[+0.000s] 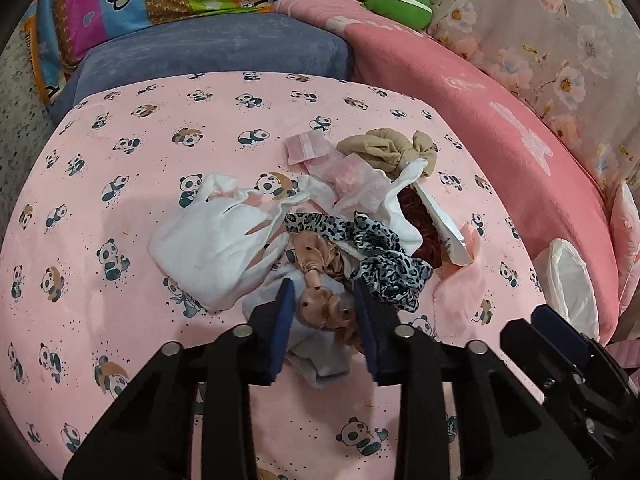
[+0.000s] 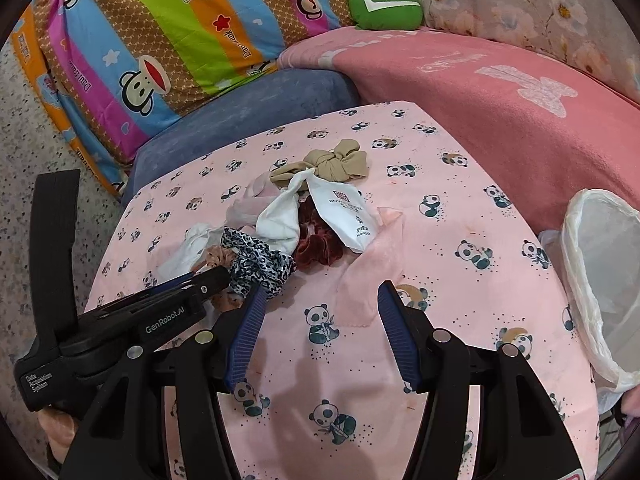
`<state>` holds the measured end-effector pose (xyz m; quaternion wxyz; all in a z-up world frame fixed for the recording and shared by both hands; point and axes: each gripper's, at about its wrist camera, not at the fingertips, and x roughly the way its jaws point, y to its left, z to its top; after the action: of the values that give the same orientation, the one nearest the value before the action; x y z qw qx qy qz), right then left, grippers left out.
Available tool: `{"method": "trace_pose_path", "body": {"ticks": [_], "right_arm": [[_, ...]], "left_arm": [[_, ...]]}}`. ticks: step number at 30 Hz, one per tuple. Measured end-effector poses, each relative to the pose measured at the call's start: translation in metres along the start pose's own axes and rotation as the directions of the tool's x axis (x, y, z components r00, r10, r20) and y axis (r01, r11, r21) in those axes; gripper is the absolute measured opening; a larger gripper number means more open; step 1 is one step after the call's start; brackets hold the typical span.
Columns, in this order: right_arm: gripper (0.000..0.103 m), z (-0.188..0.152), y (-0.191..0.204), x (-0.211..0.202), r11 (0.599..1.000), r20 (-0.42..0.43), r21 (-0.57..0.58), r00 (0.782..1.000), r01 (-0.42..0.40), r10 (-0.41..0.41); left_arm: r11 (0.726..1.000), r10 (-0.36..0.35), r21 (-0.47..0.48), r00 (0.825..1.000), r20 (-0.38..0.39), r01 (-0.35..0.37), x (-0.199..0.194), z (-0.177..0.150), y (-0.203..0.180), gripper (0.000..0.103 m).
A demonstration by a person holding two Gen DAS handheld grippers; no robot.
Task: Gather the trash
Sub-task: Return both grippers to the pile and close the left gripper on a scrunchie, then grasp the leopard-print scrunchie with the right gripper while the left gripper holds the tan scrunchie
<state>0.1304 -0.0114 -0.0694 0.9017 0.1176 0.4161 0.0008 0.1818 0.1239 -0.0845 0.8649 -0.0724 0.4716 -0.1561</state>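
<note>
A heap of small items lies on the pink panda cloth point(image 1: 120, 184): a white glove point(image 1: 208, 244), a leopard scrunchie point(image 1: 380, 256), a peach satin scrunchie point(image 1: 320, 280), a tan scrunchie point(image 1: 388, 148), a dark red scrunchie point(image 2: 320, 240), a white packet point(image 2: 344, 216) and pink wrappers point(image 1: 304, 146). My left gripper point(image 1: 324, 292) stands around the peach scrunchie, jaws partly closed, pads beside it. My right gripper point(image 2: 320, 300) is open and empty above the cloth, near a pink tissue point(image 2: 368, 276).
A white bin bag point(image 2: 592, 280) stands open at the right edge of the table. A pink blanket point(image 2: 500, 100), a blue cushion point(image 2: 248, 100), a striped monkey pillow point(image 2: 160, 32) and a green plush point(image 2: 384, 6) lie behind.
</note>
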Motion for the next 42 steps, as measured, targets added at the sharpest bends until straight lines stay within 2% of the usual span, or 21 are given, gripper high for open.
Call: {"method": "trace_pose_path", "body": {"ticks": [4,11,14,16,18,26,30,32,34,36,39,42], "right_arm": [[0.055,0.003,0.008,0.023,0.999,-0.033,-0.004,0.999,-0.034,0.034],[0.046,0.006,0.021,0.053,0.996,-0.070,-0.014,0.994,-0.086,0.084],[0.035,0.004,0.026,0.065,0.994,-0.098,-0.019,0.990,-0.106,0.104],[0.011,0.003,0.027,0.071,0.992,-0.117,-0.017,0.986,-0.124,0.121],[0.002,0.002,0.028,0.071,0.991,-0.115,-0.012,0.984,-0.135,0.133],[0.002,0.005,0.020,0.034,0.991,-0.021,-0.016,0.991,-0.132,0.131],[0.003,0.007,0.018,0.029,0.990,-0.030,-0.021,0.990,-0.140,0.139],[0.011,0.007,0.019,0.030,0.990,-0.041,-0.031,0.990,-0.138,0.136],[0.028,0.005,0.018,0.032,0.989,-0.050,-0.037,0.988,-0.145,0.143],[0.036,0.004,0.016,0.040,0.984,-0.063,-0.023,0.983,-0.176,0.174],[0.042,0.003,0.014,0.055,0.985,-0.083,-0.010,0.982,-0.172,0.171],[0.042,0.003,0.012,0.069,0.982,-0.105,0.017,0.977,-0.186,0.187]], "left_arm": [[0.999,-0.040,-0.013,0.999,0.013,0.040,-0.007,0.002,0.008,0.011],[0.998,-0.055,-0.025,0.998,0.026,0.056,-0.011,0.005,0.017,0.010],[0.998,-0.059,-0.026,0.998,0.027,0.059,-0.011,0.006,0.018,0.010],[0.998,-0.058,-0.024,0.998,0.029,0.059,-0.013,0.007,0.018,0.010],[0.998,-0.058,-0.020,0.998,0.033,0.059,-0.015,0.007,0.016,0.010],[0.998,-0.066,0.016,0.995,0.075,0.065,-0.036,0.012,-0.005,0.010],[0.998,-0.062,0.034,0.993,0.097,0.059,-0.047,0.015,-0.018,0.010],[0.998,-0.057,0.038,0.993,0.101,0.053,-0.048,0.015,-0.022,0.010],[0.998,-0.045,0.043,0.994,0.098,0.041,-0.047,0.014,-0.023,0.010],[0.999,-0.028,0.044,0.995,0.097,0.024,-0.046,0.014,-0.022,0.010],[1.000,-0.014,0.028,0.996,0.093,0.011,-0.044,0.014,-0.015,0.010],[1.000,-0.003,0.020,0.995,0.096,0.001,-0.044,0.016,-0.007,0.010]]}}
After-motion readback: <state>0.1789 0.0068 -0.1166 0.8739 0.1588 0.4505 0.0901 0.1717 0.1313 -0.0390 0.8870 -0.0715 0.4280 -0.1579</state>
